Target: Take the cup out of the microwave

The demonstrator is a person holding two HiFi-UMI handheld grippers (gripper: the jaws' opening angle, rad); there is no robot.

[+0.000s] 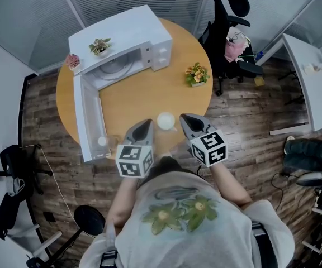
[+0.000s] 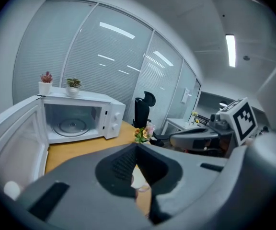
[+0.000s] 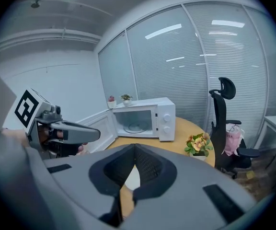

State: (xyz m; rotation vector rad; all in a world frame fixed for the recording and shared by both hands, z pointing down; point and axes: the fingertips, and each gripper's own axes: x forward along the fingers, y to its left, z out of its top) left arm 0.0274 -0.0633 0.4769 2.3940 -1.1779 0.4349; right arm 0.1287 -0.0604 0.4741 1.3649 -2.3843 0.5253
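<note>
1. The cup (image 1: 165, 120) stands on the near edge of the table (image 1: 144, 94), outside the open microwave (image 1: 127, 43).
2. The left gripper (image 1: 145, 124) and the right gripper (image 1: 185, 118) flank the cup, jaws pressed together and empty.

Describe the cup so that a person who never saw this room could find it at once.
On the round wooden table, go from the open white microwave to the edge nearest the person. The cup stands there: plain, white and round, unlike the colourful potted flowers further back.

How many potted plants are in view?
3: a pink-flowered plant and a green plant atop the white microwave, an orange-flowered plant on the round wooden table. Others may be hidden.
</note>
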